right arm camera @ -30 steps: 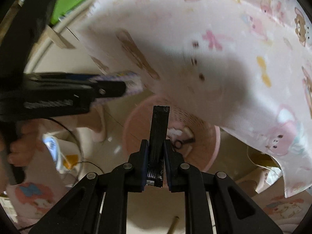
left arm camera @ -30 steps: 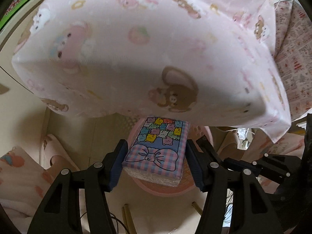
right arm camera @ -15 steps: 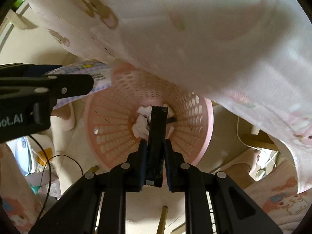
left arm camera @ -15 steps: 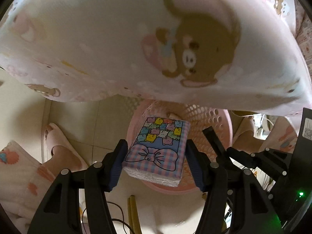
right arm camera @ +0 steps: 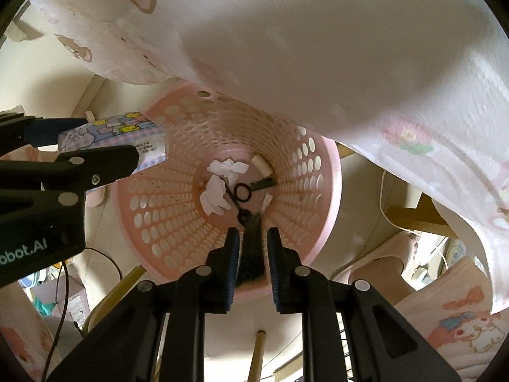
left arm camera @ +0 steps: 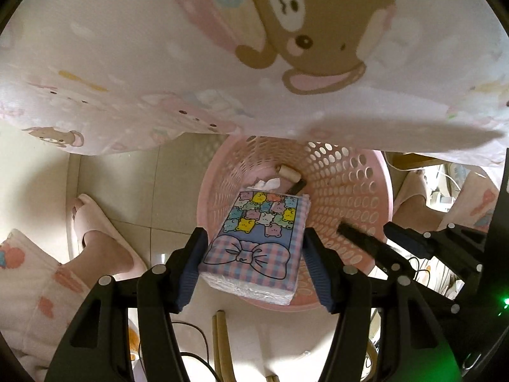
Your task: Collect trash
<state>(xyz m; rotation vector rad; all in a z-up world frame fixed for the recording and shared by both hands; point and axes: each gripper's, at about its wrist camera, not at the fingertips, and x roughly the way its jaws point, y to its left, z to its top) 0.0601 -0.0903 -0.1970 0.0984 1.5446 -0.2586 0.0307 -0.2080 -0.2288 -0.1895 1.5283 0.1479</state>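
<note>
both tools point down over a pink basket (right arm camera: 321, 222) on the floor, beneath the hanging edge of a pink printed cloth (left arm camera: 159, 63).

the left tool (left arm camera: 254, 254) pinches a tissue pack (left arm camera: 257, 238) by its long sides, both blue pads pressed against it. the pack has a bear print and a bow on its face. it hangs above the near part of the basket rim (left arm camera: 375, 254), its far end over the basket's inside.

the right tool (right arm camera: 253, 254) stands slightly parted, with a gap showing on each side of a blurred black strip (right arm camera: 251, 254) between its pads; whether the pads touch the strip i cannot tell. the strip's far end lies over the basket floor.

beyond the right tool's tips, on the basket floor, lie crumpled white tissues (right arm camera: 219, 184), black scissors (right arm camera: 240, 195) and a small cork-like cylinder (right arm camera: 262, 164). the left tool with its pack sits to the left of the right tool, over the basket's left rim.

a person's slippered foot (left arm camera: 95, 232) stands left of the left tool.
</note>
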